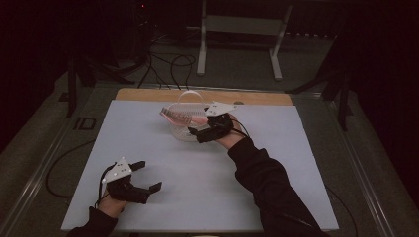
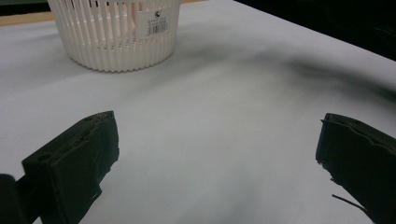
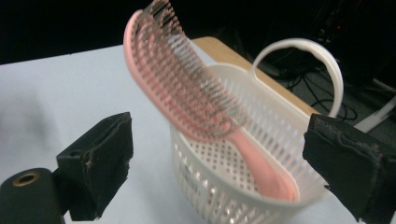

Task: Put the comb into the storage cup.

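Could tip: brush (image 3: 196, 98) leaning over basket (image 3: 280, 140) rim toward 10 o'clock. Right hand-held gripper (image 1: 210, 129) spread, holding nothing. Left hand-held gripper (image 1: 141, 177) spread over bench (image 1: 197, 197).

The basket (image 3: 261, 186) is slatted white plastic, the brush (image 3: 196, 102) smooth pink plastic, and the counter (image 1: 197, 163) matt, perhaps paper-covered wood.
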`<act>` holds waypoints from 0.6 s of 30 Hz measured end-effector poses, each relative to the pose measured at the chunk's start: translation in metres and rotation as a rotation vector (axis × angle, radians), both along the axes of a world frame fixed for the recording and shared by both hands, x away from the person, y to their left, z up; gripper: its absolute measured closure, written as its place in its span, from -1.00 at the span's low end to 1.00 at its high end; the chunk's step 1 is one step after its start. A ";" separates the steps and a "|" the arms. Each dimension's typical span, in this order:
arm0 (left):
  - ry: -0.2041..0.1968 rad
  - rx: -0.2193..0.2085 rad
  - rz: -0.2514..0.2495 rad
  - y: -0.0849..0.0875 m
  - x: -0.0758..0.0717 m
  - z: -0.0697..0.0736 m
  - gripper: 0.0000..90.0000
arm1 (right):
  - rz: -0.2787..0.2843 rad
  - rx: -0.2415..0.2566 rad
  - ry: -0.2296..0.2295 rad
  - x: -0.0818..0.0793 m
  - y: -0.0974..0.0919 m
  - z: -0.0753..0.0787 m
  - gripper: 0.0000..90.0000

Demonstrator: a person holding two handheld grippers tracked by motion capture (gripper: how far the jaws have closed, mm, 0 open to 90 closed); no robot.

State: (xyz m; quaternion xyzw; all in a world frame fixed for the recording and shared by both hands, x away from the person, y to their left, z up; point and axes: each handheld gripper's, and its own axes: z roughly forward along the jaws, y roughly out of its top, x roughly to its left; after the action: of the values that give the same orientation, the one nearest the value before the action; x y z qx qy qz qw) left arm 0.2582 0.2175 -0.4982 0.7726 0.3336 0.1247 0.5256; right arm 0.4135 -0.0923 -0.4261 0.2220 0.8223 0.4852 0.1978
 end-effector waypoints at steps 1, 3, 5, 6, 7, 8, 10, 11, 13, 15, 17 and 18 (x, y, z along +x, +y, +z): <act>0.000 0.000 0.001 0.000 0.000 0.000 -1.00 | -0.005 0.008 0.004 -0.002 -0.003 0.000 -0.81; 0.001 -0.001 0.001 0.000 0.000 0.000 -0.99 | -0.007 0.011 0.011 -0.004 -0.009 0.000 -0.81; 0.001 -0.001 0.001 0.000 0.000 0.000 -0.99 | -0.008 0.015 0.014 -0.006 -0.012 0.000 -0.81; 0.002 0.001 0.000 0.000 0.000 0.000 -0.99 | -0.009 0.017 0.016 -0.009 -0.018 0.001 -0.81; 0.000 0.002 -0.001 0.000 0.000 0.000 -1.00 | -0.011 0.018 0.017 -0.011 -0.021 0.001 -0.81; 0.000 0.002 0.001 -0.001 0.000 0.000 -0.99 | -0.012 0.017 0.017 -0.013 -0.024 0.001 -0.81; 0.000 0.003 0.000 0.000 0.000 0.000 -0.99 | -0.015 0.022 0.021 -0.017 -0.029 0.001 -0.81; 0.001 0.002 0.000 -0.001 0.000 0.000 -1.00 | -0.015 0.020 0.022 -0.019 -0.032 0.000 -0.81; 0.002 0.000 -0.001 0.000 0.000 0.000 -1.00 | -0.018 0.024 0.025 -0.024 -0.038 -0.001 -0.81; 0.003 0.000 -0.001 0.000 0.000 -0.001 -0.99 | -0.021 0.027 0.024 -0.028 -0.043 -0.002 -0.81; 0.003 0.001 -0.001 -0.001 0.000 -0.001 -0.99 | -0.025 0.028 0.027 -0.030 -0.046 -0.003 -0.81; 0.003 0.000 -0.002 -0.001 0.000 -0.001 -0.99 | -0.019 0.033 0.035 -0.034 -0.052 -0.006 -0.81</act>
State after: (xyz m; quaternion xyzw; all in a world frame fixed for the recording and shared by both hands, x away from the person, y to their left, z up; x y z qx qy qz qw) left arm 0.2583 0.2169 -0.4988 0.7732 0.3336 0.1228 0.5252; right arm 0.3794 -0.1443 -0.4325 0.2412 0.8155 0.4928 0.1843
